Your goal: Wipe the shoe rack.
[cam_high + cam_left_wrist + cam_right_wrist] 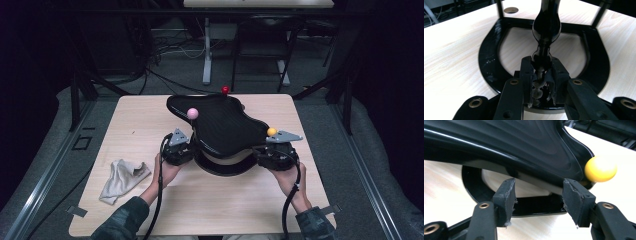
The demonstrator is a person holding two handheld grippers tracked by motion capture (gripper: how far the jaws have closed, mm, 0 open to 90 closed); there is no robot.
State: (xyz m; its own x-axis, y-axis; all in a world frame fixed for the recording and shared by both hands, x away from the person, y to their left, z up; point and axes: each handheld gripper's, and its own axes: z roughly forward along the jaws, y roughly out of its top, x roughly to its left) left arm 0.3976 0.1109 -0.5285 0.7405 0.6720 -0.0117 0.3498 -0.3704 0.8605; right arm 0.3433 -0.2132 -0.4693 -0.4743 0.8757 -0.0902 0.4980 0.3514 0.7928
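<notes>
A black wavy tray (225, 125) sits tilted above a black horseshoe-shaped base (222, 165) near the middle of the light wooden surface (210, 200), its far end pointing toward 11 o'clock in the high view. Three coloured balls sit on its rim: a pink ball (192, 113) at the tray's 9 o'clock side, a red ball (225, 90) at its 12 o'clock edge, and a yellow ball (271, 131) at its 4 o'clock corner.

The left claw (186, 145) meets the tray's edge from 8 o'clock. In the left gripper view its pads are pinching a glossy, bulbous black part of the tray (545, 32) that rises straight up between them, with the base (489, 65) curving around on the surface behind.

The right claw (267, 150) comes in from 4 o'clock, just below the yellow ball. In the right gripper view its jaws stand spread, one on each side of a gap under the tray's underside (524, 145), pressing on nothing that I can make out; the yellow ball (600, 168) sits at 2 o'clock from them.

A crumpled grey cloth (121, 179) lies well apart at 8 o'clock on the surface, beside the left forearm
</notes>
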